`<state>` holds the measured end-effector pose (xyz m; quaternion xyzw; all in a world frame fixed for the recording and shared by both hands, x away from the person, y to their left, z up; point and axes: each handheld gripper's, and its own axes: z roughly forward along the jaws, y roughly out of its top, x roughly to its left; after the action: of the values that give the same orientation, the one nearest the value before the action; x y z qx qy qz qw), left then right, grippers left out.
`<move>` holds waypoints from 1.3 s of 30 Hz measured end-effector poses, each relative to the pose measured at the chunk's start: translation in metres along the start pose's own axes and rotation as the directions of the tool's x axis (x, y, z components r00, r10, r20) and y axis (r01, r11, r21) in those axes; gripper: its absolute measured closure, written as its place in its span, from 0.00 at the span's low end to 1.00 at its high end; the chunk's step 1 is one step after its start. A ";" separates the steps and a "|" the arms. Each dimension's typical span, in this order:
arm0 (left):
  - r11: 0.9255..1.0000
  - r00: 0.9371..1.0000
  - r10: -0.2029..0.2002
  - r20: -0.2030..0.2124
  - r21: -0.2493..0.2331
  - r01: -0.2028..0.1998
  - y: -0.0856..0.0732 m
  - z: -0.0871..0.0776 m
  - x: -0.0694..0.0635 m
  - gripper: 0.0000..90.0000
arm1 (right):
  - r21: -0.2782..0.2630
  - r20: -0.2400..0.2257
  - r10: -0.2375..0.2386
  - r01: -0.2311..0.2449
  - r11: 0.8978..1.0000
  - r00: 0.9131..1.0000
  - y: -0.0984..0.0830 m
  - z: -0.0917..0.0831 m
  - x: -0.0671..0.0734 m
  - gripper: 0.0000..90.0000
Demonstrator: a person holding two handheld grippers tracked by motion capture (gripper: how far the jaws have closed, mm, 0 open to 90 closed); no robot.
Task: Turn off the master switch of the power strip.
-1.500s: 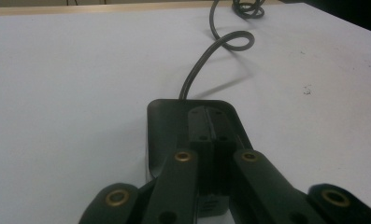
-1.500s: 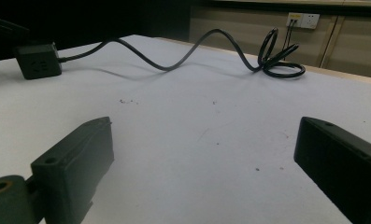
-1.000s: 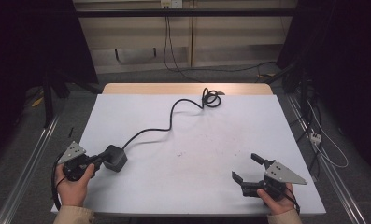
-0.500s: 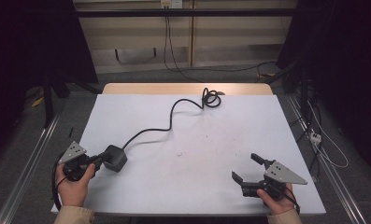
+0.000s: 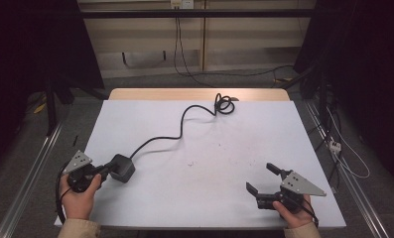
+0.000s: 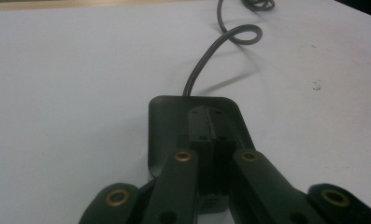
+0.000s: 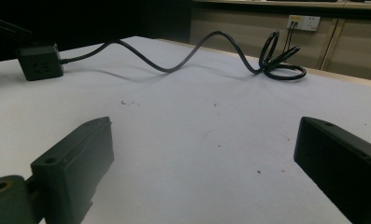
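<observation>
Nothing has moved since the earlier frames: both hands sit where they were, and the black power block (image 5: pixel 121 167) lies at the same spot near the table's (image 5: pixel 303 139) front left edge.

Its cable (image 5: pixel 184 121) snakes across the white top to a loose coil (image 5: pixel 225 104) by the far edge. If the block is pulled or lifted quickly, I judge that the cable could drag that coil along, or kink. The hold also looks shallow, so the block could twist or slip out under the cable's pull.

In the left gripper view, the left claw (image 6: pixel 211 140) is closed together, its 2 jaws meeting over the top of the block; whether they truly pinch it or only press on it, I cannot tell. The right claw (image 5: pixel 265 181) rests at the front right with its 2 jaws wide apart, holding nothing and well away from the block.
</observation>
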<state>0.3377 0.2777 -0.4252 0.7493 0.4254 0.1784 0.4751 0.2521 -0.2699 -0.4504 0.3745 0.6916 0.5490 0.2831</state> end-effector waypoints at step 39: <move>0.999 1.000 -0.016 0.013 -0.036 0.017 -0.004 -0.001 0.003 1.00 | -0.004 -0.002 0.000 0.000 1.000 1.000 0.000 0.000 -0.001 0.05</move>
<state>0.3368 0.2811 -0.4284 0.7383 0.4252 0.1772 0.4927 0.2528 -0.2705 -0.4505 0.3735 0.6908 0.5506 0.2830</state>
